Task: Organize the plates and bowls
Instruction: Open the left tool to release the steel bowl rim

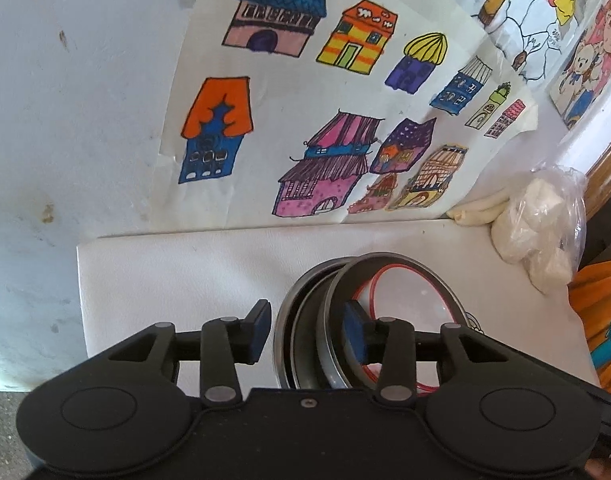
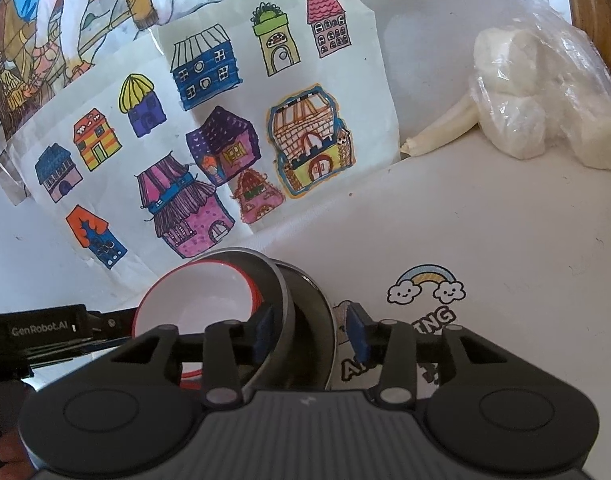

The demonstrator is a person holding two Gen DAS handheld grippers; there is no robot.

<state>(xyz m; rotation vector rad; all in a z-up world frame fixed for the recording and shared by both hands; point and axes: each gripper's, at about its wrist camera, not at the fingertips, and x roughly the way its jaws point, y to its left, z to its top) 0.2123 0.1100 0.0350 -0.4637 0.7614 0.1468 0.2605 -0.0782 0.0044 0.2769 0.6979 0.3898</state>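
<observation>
A small stack of grey metal-rimmed bowls rests on a white mat (image 1: 177, 276). The top bowl (image 1: 409, 292) (image 2: 197, 300), white inside with a red ring, sits askew in the lower bowl (image 1: 301, 320) (image 2: 309, 312). My left gripper (image 1: 307, 332) straddles the stack's left rims. One blue pad is outside the stack and the other is inside the top bowl, neither pressing. My right gripper (image 2: 311, 332) straddles the right rims the same way, with a gap at the outer pad. Both stand open.
A sheet of coloured house drawings (image 1: 305, 100) (image 2: 209, 140) lies behind the mat. A plastic bag of white lumps (image 1: 545, 224) (image 2: 545, 100) and pale sticks (image 1: 477, 210) lie at the right. The mat carries a rainbow print (image 2: 425, 280). A wooden frame (image 1: 609, 168) borders the right.
</observation>
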